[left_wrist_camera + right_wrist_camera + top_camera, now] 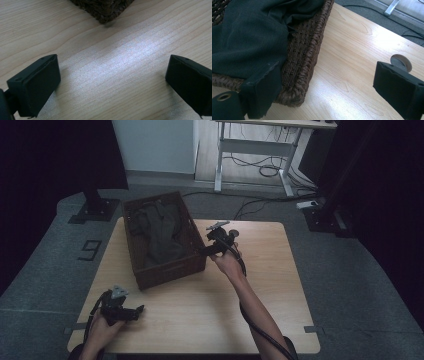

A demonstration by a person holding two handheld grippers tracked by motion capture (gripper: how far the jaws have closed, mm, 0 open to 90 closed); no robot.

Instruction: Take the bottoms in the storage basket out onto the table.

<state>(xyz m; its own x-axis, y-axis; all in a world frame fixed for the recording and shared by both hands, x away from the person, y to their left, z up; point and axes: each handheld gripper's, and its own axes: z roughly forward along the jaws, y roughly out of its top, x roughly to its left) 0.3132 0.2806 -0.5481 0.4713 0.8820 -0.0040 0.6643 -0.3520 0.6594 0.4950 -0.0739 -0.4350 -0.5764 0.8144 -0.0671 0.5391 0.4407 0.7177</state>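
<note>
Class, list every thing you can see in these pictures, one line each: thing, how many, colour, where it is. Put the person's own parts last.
Table: one, light wood, centre of the high view.
Basket: one, dark brown woven, on the table's far left part.
Cloth: one, dark green, bundled inside the basket.
Round hole: one, grey, in the tabletop beyond the right jaws.
Desk: one, white frame, on the floor beyond the table.
Cables: several, black, on the floor under the desk.
Floor mark "9": one, dark, left of the table.
Left hand-held gripper: one, black, near left of the table, jaws open.
Right hand-held gripper: one, black, at the basket's right wall, jaws open.
</note>
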